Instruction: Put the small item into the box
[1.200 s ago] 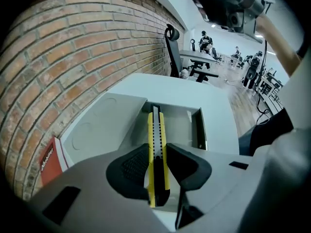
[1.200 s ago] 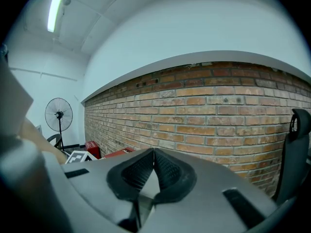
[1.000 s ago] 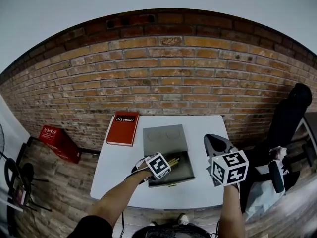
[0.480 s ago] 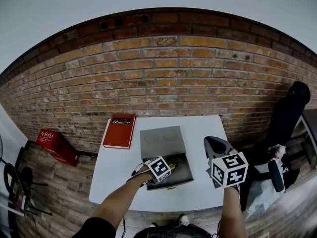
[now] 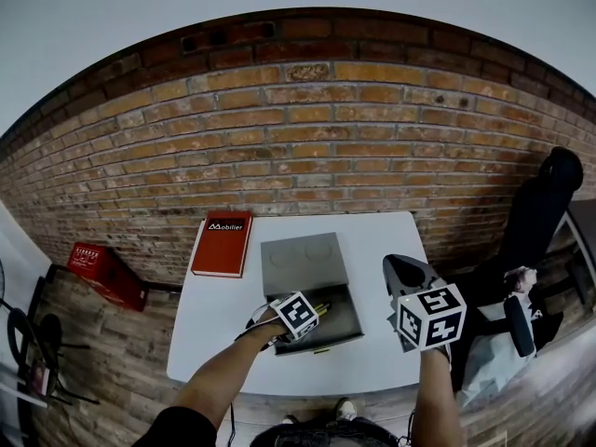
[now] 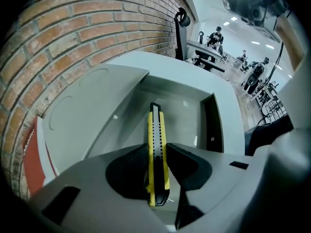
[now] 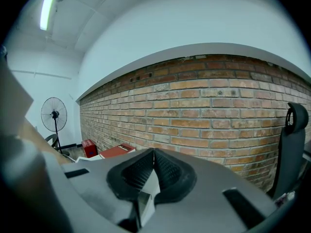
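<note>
Open-plan office/lab: brick wall [image 5: 307, 138], white table [image 5: 216, 310], far desks [image 6: 206, 47] w/ ppl [image 6: 217, 33], floor fan [image 7: 54, 114].

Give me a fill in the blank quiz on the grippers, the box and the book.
The left gripper is shut on a utility knife that is black and ____.
The grey box has its lid ____.
The right gripper is shut and holds ____.
The book beside the box is ____.
Missing words: yellow; open; nothing; red.
</note>
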Motion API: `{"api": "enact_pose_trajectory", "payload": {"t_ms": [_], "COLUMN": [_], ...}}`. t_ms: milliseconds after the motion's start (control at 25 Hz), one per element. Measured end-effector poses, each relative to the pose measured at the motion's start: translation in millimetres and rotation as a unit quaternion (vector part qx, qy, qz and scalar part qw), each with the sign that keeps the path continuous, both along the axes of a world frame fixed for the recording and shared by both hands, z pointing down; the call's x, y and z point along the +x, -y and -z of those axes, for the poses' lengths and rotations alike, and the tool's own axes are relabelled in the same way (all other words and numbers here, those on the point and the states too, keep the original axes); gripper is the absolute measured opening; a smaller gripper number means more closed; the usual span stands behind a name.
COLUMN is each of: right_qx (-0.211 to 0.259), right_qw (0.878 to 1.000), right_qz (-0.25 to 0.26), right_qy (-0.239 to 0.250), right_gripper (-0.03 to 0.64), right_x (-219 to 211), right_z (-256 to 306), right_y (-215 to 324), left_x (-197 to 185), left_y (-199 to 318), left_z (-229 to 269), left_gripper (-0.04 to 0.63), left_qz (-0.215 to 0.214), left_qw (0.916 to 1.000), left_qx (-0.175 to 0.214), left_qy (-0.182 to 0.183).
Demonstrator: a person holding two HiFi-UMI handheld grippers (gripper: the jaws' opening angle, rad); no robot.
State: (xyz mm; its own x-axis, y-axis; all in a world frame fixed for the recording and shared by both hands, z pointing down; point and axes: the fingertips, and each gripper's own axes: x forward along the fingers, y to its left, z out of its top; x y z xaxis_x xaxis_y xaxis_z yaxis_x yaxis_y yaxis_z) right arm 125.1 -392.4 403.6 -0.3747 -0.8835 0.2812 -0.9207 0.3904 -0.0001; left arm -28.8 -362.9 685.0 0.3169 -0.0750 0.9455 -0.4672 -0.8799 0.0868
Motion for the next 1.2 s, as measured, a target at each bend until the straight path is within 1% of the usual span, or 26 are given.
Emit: {"api": "enact_pose_trajectory", "payload": {"t_ms": [80,160,240,400,520,560,680,960,1040,1200], "right_qx": [0.000,-0.001,-0.002,-0.004,-0.004,-0.003,0.001,0.005,0.007,0.009], "right_qw": [1.000,1.000,1.000,1.000,1.000,1.000,1.000,1.000,1.000,0.999], "right_qz": [0.000,0.000,0.000,0.003,0.005,0.006,0.011,0.022,0.026,0.031], "right_qy": [0.001,0.001,-0.002,-0.003,-0.003,-0.002,-0.001,0.001,0.001,0.002], "right_gripper": [0.020,0.020,0.020,0.020,0.020,0.020,0.020,0.020,0.020,0.020], "right_x": [-0.4,-0.7,-1.6,-3.6,-4.0,-4.9,-9.8,-18.5,-21.7,-25.0], "right_z": [0.2,0.0,-1.0,-3.8,-1.8,-0.7,2.6,7.3,8.8,11.3], "right_y": [-0.1,-0.4,-1.2,-2.6,-3.1,-3.3,-3.5,-6.0,-6.8,-8.1], "left_x": [-0.4,-1.4,-2.8,-4.2,-3.4,-3.2,-5.4,-6.7,-8.1,-11.6], "left_y": [-0.9,5.2,7.6,5.8,-0.5,0.4,10.7,23.5,27.5,37.7], "left_z": [0.9,2.6,2.5,4.1,7.6,10.2,21.0,57.3,70.3,99.7], "left_gripper": [0.132,0.133,0.135,0.136,0.137,0.135,0.135,0.133,0.132,0.119], "left_qz": [0.003,0.005,0.011,0.019,0.016,0.016,0.021,0.039,0.045,0.063], "left_qw": [1.0000,0.9999,0.9997,0.9995,0.9997,0.9997,0.9985,0.9944,0.9921,0.9850], "left_qx": [-0.002,0.014,0.020,0.022,0.013,0.018,0.048,0.090,0.107,0.145], "left_qy": [-0.003,-0.004,-0.006,-0.010,-0.008,-0.009,-0.015,-0.038,-0.048,-0.069]}}
